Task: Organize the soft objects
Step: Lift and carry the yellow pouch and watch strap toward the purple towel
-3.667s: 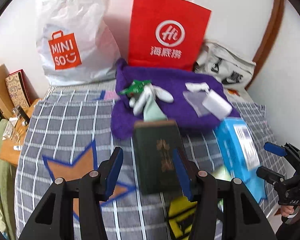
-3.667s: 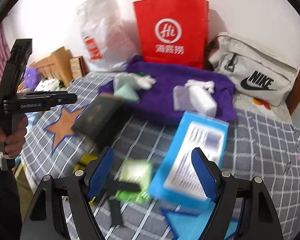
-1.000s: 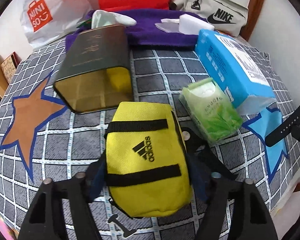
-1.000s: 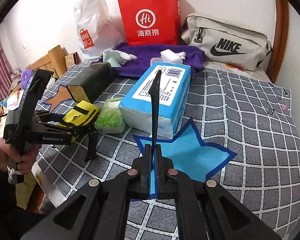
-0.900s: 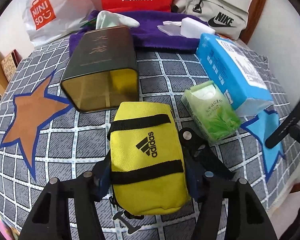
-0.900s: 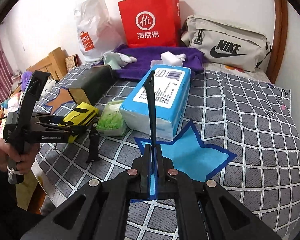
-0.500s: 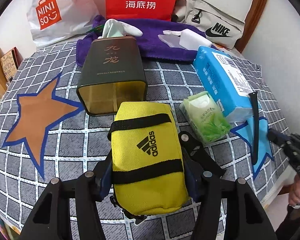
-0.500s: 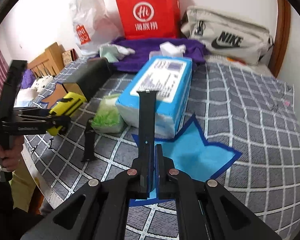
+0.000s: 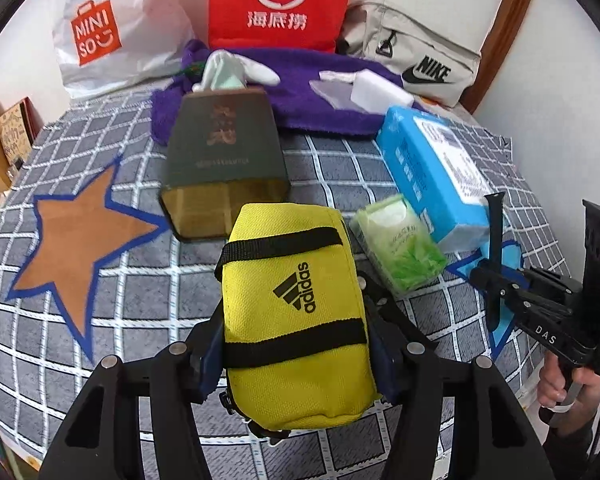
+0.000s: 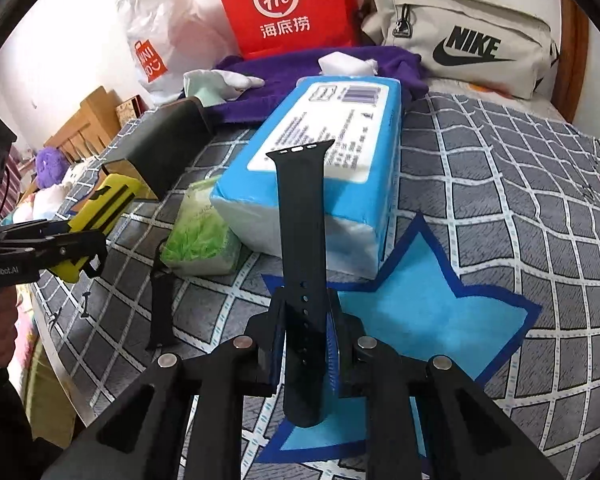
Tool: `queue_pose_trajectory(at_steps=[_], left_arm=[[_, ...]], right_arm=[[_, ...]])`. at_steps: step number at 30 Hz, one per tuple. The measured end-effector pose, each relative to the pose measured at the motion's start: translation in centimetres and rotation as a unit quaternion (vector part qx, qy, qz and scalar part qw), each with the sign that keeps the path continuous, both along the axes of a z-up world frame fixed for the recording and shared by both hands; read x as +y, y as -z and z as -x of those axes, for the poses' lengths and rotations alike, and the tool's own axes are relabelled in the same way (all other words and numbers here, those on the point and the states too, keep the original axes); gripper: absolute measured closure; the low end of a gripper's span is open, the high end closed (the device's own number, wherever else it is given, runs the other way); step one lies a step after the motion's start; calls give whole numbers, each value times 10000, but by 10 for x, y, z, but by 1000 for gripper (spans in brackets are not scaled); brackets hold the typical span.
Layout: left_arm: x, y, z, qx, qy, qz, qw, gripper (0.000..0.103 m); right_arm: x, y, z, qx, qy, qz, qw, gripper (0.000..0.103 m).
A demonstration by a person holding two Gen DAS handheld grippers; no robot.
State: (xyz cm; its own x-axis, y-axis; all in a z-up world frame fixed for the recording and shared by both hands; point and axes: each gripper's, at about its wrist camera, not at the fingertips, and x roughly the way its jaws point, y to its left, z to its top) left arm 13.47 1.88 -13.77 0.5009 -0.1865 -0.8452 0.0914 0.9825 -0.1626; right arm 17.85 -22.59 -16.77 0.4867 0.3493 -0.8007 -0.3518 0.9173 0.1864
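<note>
The left hand-held gripper held the yellow Adidas pouch across its narrow width, 1 pad on each long side, so the soft fabric was squeezed where it gave least and the logo face stayed up. The pouch hung above the checked bedspread, near the bed's front edge and just in front of the open mouth of the dark green tin, which lay on its side. That tin mouth faced the pouch, so it looked like a likely place for it, though this is only a judgement.

The right hand-held gripper was over the blue star patch toward the bed's front right, and its jaws were opening. The black watch strap stood between them, its flat face toward the camera and its holed end down; whether the pads still pressed on it cannot be told. With the strap poised over the star, it seemed to be being let go there.

A second black strap piece lay flat on the bedspread near the front edge, just beside the green tissue pack, which touched the blue tissue block. Along the bed's back edge, a purple towel carried 2 white soft items, apparently an already gathered group.
</note>
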Motion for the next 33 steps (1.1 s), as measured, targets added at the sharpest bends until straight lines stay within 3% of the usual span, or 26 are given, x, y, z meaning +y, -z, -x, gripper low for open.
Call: queue_pose_trajectory(at_steps=[4, 5, 6, 17, 33], left_arm=[[9, -12, 0, -129, -76, 43, 9999, 45], [11, -15, -1, -162, -96, 47, 9998, 45], [13, -18, -1, -195, -113, 55, 9997, 45], [24, -39, -9, -405, -175, 84, 9990, 46], [30, -66, -47, -609, -198, 160, 9978, 46]], right_arm=[[3, -18, 6, -144, -71, -83, 9998, 88], [4, -23, 8, -180, -92, -86, 9998, 98], [5, -28, 9, -207, -118, -99, 9997, 100], [12, -54, 0, -343, -216, -219, 9989, 100], [9, -99, -40, -739, 34, 28, 9973, 100]])
